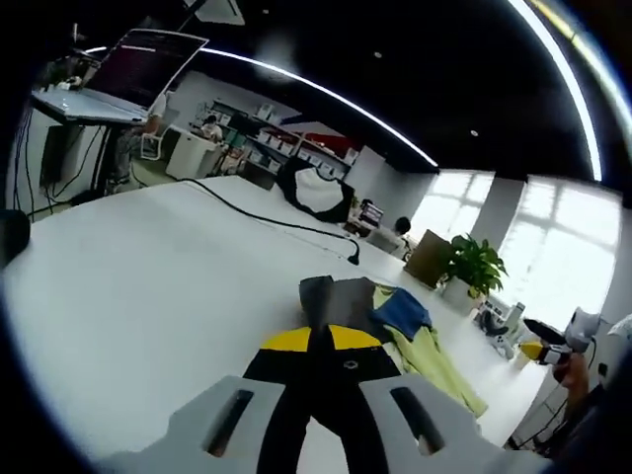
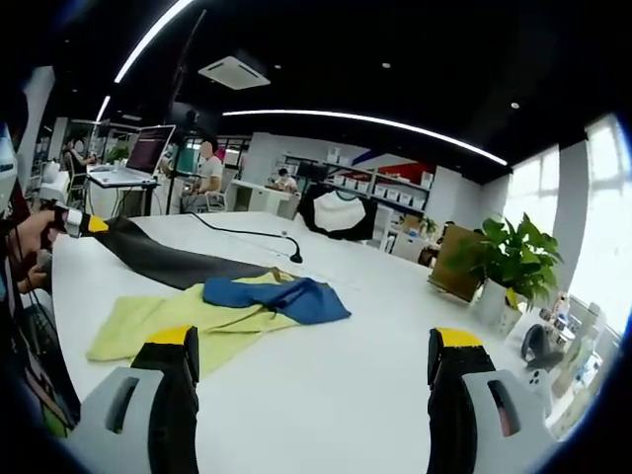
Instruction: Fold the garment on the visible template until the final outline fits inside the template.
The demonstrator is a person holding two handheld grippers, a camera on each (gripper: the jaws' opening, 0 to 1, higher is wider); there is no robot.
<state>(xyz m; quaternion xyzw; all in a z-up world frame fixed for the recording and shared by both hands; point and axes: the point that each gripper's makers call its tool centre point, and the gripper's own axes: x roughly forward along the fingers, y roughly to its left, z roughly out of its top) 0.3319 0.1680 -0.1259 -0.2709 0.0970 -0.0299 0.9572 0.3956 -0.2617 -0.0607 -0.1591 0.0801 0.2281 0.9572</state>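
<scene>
A dark grey garment (image 1: pixel 331 296) runs away from my left gripper (image 1: pixel 319 339), whose yellow-tipped jaws are shut on its near end. In the right gripper view that same garment (image 2: pixel 178 262) stretches as a dark band across the white table (image 2: pixel 336 395), from the left gripper (image 2: pixel 74 222) held in a hand at the left edge. Its far end lies on a yellow-green garment (image 2: pixel 173 321), and a blue garment (image 2: pixel 286 296) sits on top there. My right gripper (image 2: pixel 314 341) is open above bare table, short of the pile. No template outline is discernible.
A black cable (image 2: pixel 247 234) ending in a small stand crosses the table behind the garments. A laptop on a stand (image 2: pixel 138 158) is at the far left, a black-and-white bag (image 2: pixel 338 212) at the back, a potted plant (image 2: pixel 509 262) off the right edge. People sit beyond.
</scene>
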